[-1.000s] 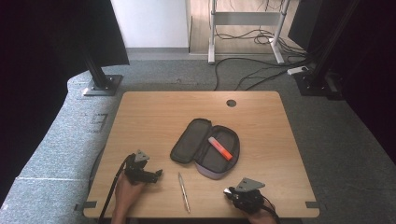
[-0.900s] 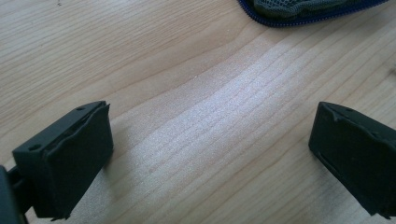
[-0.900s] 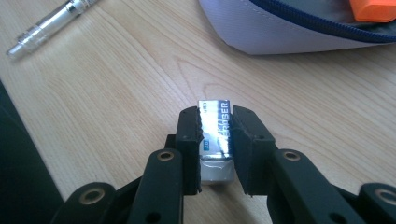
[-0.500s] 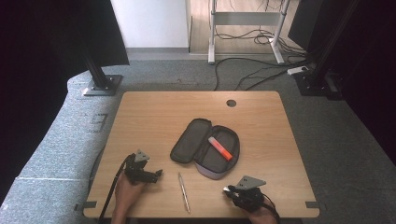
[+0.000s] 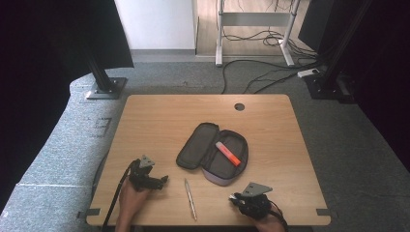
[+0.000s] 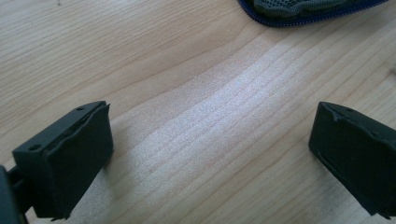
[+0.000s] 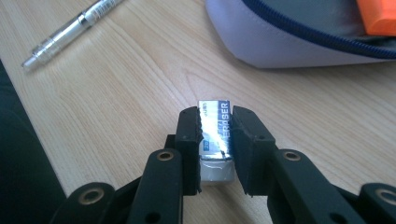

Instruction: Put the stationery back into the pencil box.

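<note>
The right claw [image 7: 215, 128] is clamped on the small, light, rubbery white eraser [image 7: 215, 122] by its flat sides, low in the frame.

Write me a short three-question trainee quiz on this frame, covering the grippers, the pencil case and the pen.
1. What does the right gripper hold?
2. True or false: the left gripper is shut on the pen.
3. Which item lies inside the open pencil case? A) a pair of scissors B) an orange highlighter C) a ruler

Key
1. An eraser in a blue and white sleeve, clamped between its jaws just above the table.
2. False. Its jaws stand wide apart over bare wood; the pen lies on the table between the two grippers.
3. B
</note>
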A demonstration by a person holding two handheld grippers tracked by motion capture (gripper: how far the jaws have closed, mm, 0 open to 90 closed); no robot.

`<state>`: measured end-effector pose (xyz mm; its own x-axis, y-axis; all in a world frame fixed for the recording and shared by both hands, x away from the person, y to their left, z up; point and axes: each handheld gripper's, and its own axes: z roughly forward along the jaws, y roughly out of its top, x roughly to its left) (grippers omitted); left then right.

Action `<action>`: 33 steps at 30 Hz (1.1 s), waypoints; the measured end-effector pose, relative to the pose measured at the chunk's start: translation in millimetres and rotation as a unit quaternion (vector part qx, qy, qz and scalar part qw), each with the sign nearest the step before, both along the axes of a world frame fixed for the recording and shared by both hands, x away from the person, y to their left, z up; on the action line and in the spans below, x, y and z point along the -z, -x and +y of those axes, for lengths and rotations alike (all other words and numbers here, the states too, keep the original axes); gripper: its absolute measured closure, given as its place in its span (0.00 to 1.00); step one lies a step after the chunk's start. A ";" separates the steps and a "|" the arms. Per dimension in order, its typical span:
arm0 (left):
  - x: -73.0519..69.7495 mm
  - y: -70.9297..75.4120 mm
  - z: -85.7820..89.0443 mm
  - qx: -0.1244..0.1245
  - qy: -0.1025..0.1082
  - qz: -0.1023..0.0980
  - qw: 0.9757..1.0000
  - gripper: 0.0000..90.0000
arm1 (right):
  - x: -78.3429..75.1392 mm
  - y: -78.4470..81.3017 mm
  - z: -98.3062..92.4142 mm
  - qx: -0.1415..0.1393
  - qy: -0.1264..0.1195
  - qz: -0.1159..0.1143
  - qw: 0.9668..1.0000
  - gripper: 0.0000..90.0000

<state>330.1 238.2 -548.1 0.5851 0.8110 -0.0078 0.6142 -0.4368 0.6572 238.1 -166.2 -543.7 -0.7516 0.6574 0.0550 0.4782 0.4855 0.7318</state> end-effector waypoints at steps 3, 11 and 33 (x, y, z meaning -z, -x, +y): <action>0.0 0.0 0.0 0.000 0.000 0.000 1.000 0.00 | 1.3 -0.2 0.4 0.003 -0.002 -0.001 1.000 0.80; 0.0 0.0 0.0 0.000 0.000 0.000 1.000 0.00 | -6.6 -1.1 -0.8 0.004 -0.015 -0.008 1.000 0.80; 0.0 0.0 0.0 0.000 0.000 0.000 1.000 0.00 | -33.9 -10.4 -6.9 0.004 -0.030 -0.022 0.999 0.80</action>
<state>330.1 238.2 -548.1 0.5851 0.8109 -0.0080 0.6144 -0.4368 0.6571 248.5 -173.2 -509.8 -0.7495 0.6591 0.0615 0.4478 0.4364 0.7804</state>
